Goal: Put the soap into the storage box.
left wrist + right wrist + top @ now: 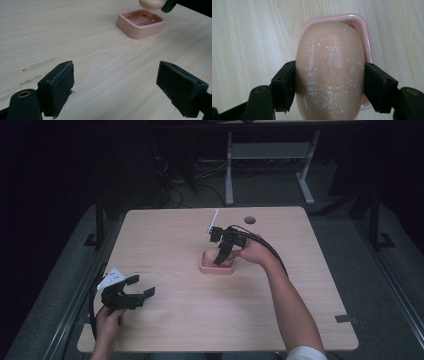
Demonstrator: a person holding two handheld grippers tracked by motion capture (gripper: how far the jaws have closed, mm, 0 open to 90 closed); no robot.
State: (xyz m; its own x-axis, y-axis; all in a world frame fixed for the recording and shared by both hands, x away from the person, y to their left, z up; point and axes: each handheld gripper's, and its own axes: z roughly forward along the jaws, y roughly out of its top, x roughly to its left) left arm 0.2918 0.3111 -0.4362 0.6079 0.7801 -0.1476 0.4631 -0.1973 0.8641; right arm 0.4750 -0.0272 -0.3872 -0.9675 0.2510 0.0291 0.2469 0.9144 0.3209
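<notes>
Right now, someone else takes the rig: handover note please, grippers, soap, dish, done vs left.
Right gripper: shut on the soap bar, jaws on its two sides, held just above the pink soap dish.
Left gripper: open, holding nothing, low over the table near its front left corner.
Dish: slatted inside, nothing in it, mid-table.
Done: soap gripped and brought over the dish.
Left: likely lower the soap into the dish, open the jaws, back off. Whether it is being placed or lifted out cannot be told.
</notes>
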